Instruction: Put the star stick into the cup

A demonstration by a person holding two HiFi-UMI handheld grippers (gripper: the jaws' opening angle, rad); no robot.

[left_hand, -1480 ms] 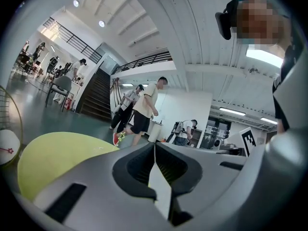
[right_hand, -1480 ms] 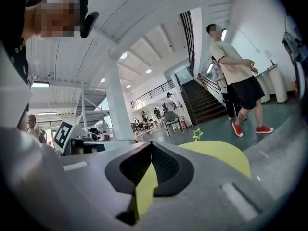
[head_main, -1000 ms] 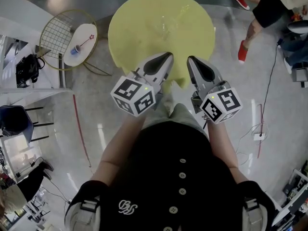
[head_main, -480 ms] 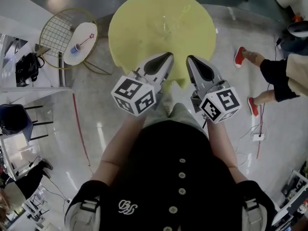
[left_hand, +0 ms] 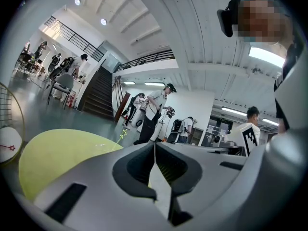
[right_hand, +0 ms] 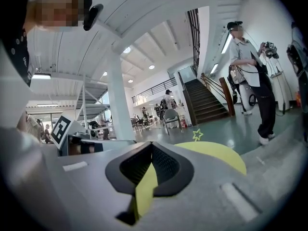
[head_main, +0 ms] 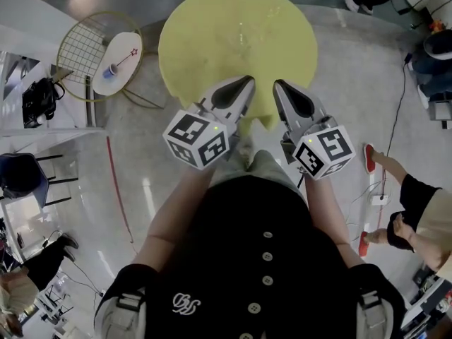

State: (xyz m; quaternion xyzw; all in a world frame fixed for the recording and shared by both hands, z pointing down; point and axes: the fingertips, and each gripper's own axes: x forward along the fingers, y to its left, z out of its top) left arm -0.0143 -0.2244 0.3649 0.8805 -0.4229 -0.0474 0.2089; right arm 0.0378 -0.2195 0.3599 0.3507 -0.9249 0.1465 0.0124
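In the head view, the left gripper and right gripper were held side by side just before the person's body, noses at the near edge of the round yellow table. At twelve o'clock from them, mid-table, stood a faint clear cup; what it held was too pale to tell there. At ten o'clock, well apart, a small white table carried a red-star stick and a blue cup. In the left gripper view, the tongs were pressed together with nothing between them, and the star stick showed as a thin greenish sliver at eleven o'clock above the jaws, rising over the yellow top. In the right gripper view, the tongs were likewise pressed together and empty, with the stick's green outlined star at one o'clock, upright over the table's far side. It looked to be standing in the cup, though the cup itself could not be made out in either gripper view. The stick was probably very light, thin and fairly stiff, apt to swivel in a pinch, so the shaft just under the star would be the place to take hold. The clear cup would likely tip easily.
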